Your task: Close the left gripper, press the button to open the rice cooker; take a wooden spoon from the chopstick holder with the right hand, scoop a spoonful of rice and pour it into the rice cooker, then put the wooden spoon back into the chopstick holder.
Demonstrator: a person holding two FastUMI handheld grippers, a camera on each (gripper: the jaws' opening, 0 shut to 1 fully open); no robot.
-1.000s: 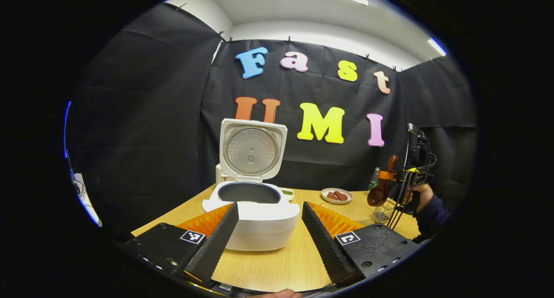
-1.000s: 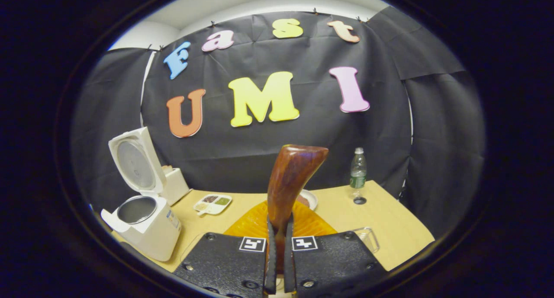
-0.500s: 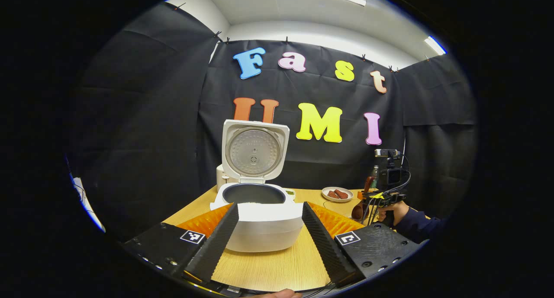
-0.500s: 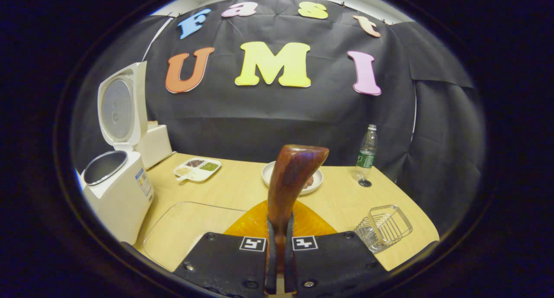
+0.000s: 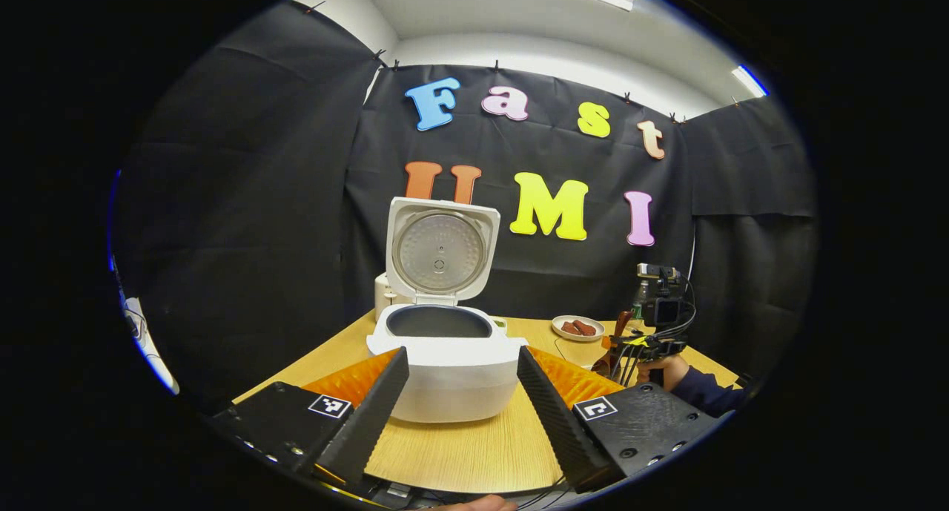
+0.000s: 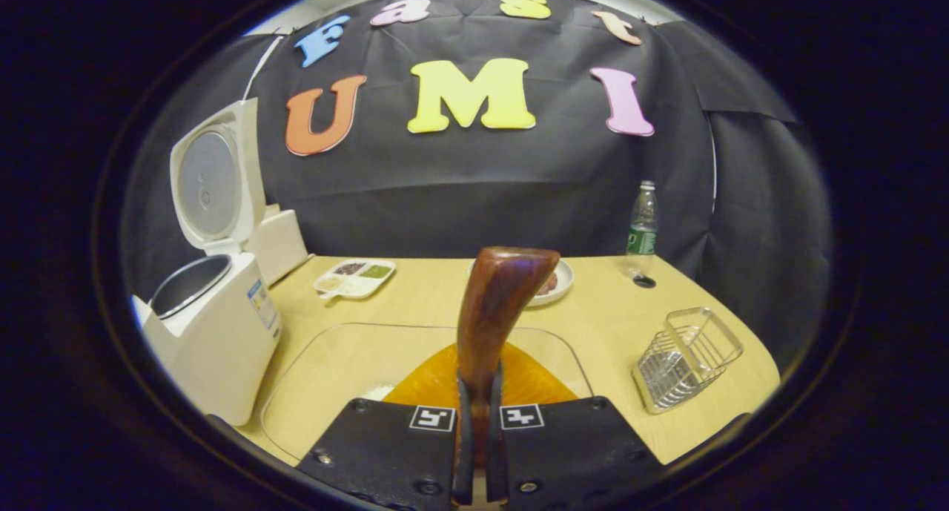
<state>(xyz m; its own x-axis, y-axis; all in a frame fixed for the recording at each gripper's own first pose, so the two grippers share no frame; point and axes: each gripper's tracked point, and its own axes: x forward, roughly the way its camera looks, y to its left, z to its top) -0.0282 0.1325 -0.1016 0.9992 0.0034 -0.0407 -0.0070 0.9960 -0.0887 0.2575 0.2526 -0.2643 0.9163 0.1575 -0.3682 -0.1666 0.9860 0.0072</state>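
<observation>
The white rice cooker point(image 5: 452, 366) stands open on the wooden table, lid point(image 5: 439, 250) upright, dark pot showing. My left gripper point(image 5: 461, 357) is open just in front of it, a finger on each side, apart from it. In the right gripper view the cooker point(image 6: 215, 340) sits at the left. My right gripper point(image 6: 476, 392) is shut on the brown wooden spoon point(image 6: 503, 303), whose handle stands up between the fingers; its bowl is hidden below. The wire chopstick holder point(image 6: 686, 359) lies tilted at the right. In the left gripper view the right gripper point(image 5: 652, 340) holds the spoon point(image 5: 614, 351) low.
A clear glass tray point(image 6: 348, 355) lies under the right gripper, with a small white patch near its front. Farther back are a divided dish point(image 6: 354, 277), a plate point(image 6: 560, 281) of food and a water bottle point(image 6: 642, 225). A white box point(image 6: 280, 244) stands behind the cooker.
The right gripper has come down with the spoon, from high above the table to low over the glass tray. The left gripper has hardly moved and stays open.
</observation>
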